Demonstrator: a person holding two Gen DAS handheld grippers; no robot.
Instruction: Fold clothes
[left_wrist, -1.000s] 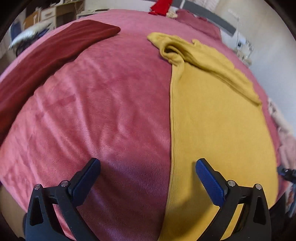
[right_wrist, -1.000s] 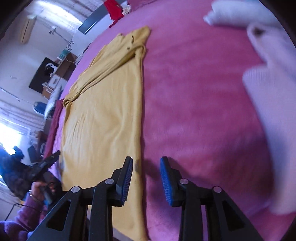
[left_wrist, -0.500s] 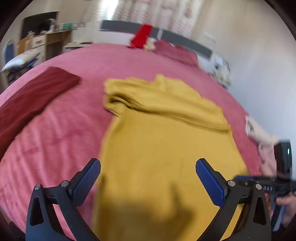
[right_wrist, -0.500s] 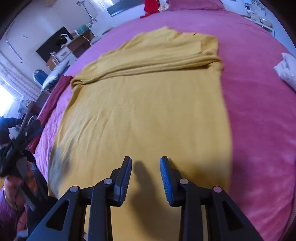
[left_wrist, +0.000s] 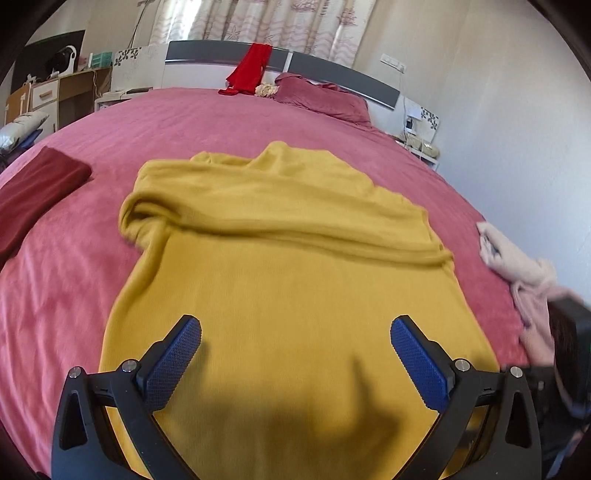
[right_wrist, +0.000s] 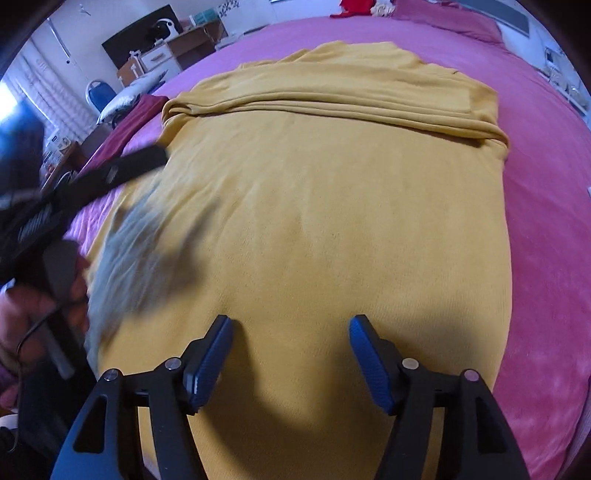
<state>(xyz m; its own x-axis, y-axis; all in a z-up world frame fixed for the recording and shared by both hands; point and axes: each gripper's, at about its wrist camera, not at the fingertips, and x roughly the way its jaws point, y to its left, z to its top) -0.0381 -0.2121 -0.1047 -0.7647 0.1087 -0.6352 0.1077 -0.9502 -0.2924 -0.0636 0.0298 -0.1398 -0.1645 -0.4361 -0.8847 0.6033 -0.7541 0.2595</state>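
Left wrist view: left gripper (left_wrist: 295, 354) wide apart, empty, above yellow sweater (left_wrist: 295, 280) spread flat on pink bedspread (left_wrist: 229, 118), sleeves folded across at 12 o'clock. Soft, light knit, likely limp; pinch hem corners. Maroon cloth (left_wrist: 37, 192) at 10, headboard (left_wrist: 332, 70) beyond.

Right wrist view: right gripper (right_wrist: 291, 350) parted, empty, over sweater's near hem; desk (right_wrist: 166, 48) at 11.
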